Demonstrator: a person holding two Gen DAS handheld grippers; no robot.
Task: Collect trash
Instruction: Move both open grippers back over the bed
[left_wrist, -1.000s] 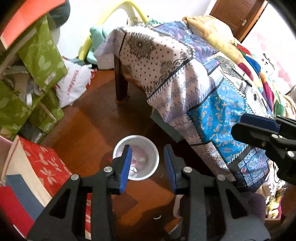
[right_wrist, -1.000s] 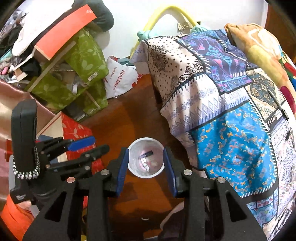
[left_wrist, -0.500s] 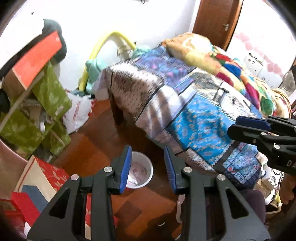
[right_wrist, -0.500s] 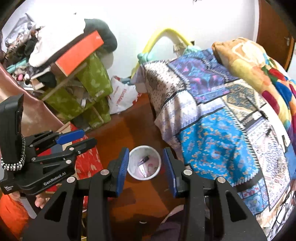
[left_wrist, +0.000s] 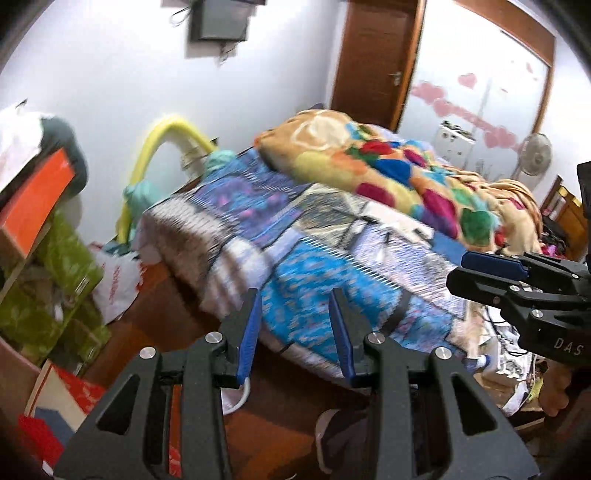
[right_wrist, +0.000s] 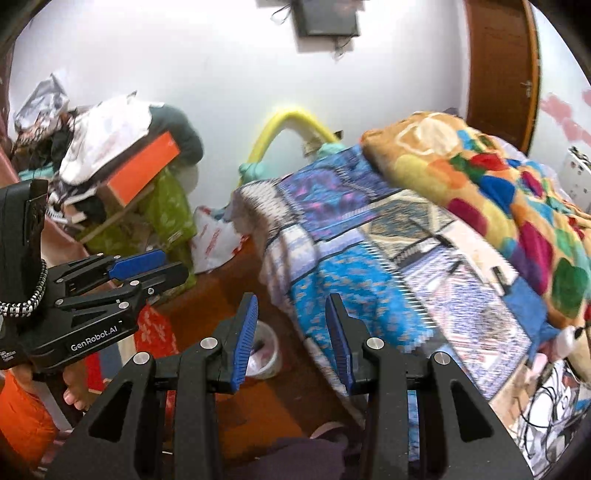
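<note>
The white bin (right_wrist: 266, 354) stands upright on the wooden floor (right_wrist: 229, 280), mouth up, just beside the bed's near corner; in the right wrist view the left finger of the right tool (right_wrist: 291, 339) hides part of it, and what lies inside is too blurred to name. In the left wrist view only a curve of its white rim (left_wrist: 242, 397) shows behind the left tool (left_wrist: 295, 334).

A strip of bare floor runs from the bin toward the wall, with the bed (right_wrist: 388, 258) and its patchwork cover on one side and a pile of green bags (right_wrist: 166, 218) and a red patterned box (right_wrist: 157, 332) on the other. A white plastic bag (right_wrist: 212, 240) lies at the far end of the strip.

Both tools stand partly open, blue pads well apart with nothing between them and touching nothing. They are held side by side above the floor, each visible in the other's view, and a hand (right_wrist: 75, 391) grips the left one.
</note>
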